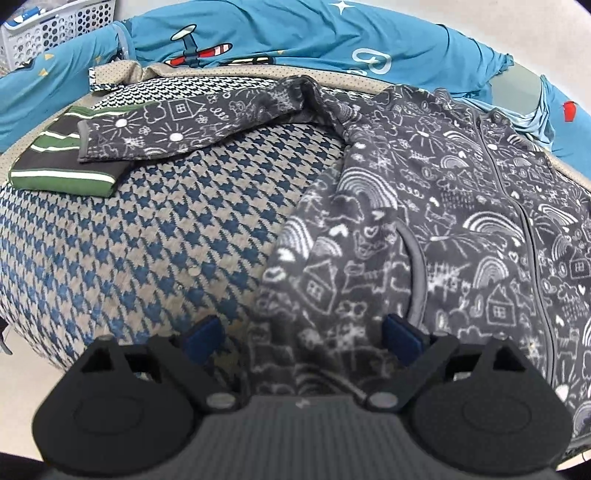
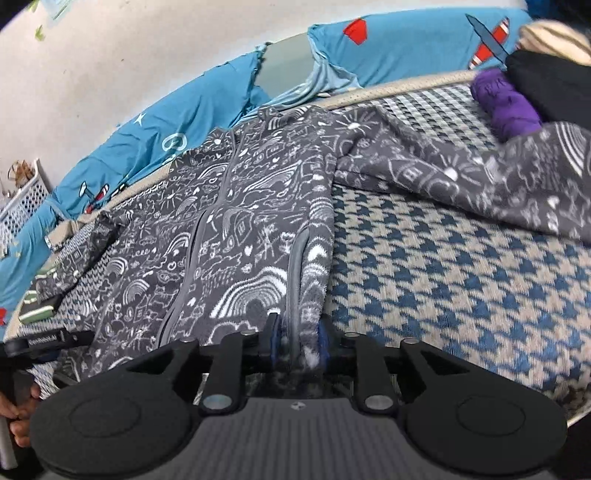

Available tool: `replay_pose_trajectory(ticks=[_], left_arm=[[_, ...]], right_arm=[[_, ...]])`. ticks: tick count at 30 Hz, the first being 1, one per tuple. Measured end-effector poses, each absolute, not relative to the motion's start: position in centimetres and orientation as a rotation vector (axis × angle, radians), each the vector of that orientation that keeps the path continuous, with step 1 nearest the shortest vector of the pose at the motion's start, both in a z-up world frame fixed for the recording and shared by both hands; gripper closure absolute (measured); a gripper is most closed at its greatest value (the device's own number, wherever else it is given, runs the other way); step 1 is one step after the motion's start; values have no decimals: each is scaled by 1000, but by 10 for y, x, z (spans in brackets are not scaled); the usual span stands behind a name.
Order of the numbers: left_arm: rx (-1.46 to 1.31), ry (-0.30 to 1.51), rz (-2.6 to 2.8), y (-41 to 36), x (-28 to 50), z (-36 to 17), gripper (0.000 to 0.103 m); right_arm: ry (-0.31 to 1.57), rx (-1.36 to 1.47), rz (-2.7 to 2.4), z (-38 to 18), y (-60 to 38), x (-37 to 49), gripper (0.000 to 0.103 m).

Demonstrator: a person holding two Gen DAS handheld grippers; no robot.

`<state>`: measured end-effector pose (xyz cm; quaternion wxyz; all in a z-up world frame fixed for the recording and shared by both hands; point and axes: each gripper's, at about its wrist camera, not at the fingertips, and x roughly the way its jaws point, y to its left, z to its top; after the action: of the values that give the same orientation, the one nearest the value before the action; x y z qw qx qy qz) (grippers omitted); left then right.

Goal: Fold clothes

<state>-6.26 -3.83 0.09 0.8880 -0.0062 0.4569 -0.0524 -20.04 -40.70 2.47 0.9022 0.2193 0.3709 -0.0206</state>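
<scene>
A grey fleece jacket (image 1: 443, 221) printed with white doodles lies front up, zipped, on a blue and beige houndstooth blanket (image 1: 166, 236). One sleeve (image 1: 166, 129) stretches out to the side, its cuff resting on a folded green striped garment (image 1: 62, 166). My left gripper (image 1: 303, 338) is open low over the jacket's bottom corner, with the fabric lying between its blue pads and untouched by them. In the right wrist view my right gripper (image 2: 299, 343) is shut on the jacket (image 2: 229, 221) at its bottom edge, beside the pocket trim. The other sleeve (image 2: 480, 184) spreads to the right.
A blue sheet with aeroplane prints (image 1: 277, 33) is bunched along the far side. A white laundry basket (image 1: 48, 26) stands at the back left. A purple garment (image 2: 506, 107) and a black one (image 2: 550, 85) lie at the far right. A person's hand (image 2: 22, 417) shows at the lower left.
</scene>
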Motion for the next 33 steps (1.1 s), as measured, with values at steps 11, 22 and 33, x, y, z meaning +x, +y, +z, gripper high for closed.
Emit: replay_pose_trajectory(ticks=[11, 22, 33], left_arm=[[-37, 926, -109, -36, -70, 4, 9], [-16, 926, -114, -39, -72, 1, 9], [16, 942, -75, -37, -82, -4, 9]], right_arm=[[812, 573, -22, 13, -408, -217, 62], [847, 588, 20, 1, -392, -218, 63], [836, 454, -8, 6, -379, -236, 95]])
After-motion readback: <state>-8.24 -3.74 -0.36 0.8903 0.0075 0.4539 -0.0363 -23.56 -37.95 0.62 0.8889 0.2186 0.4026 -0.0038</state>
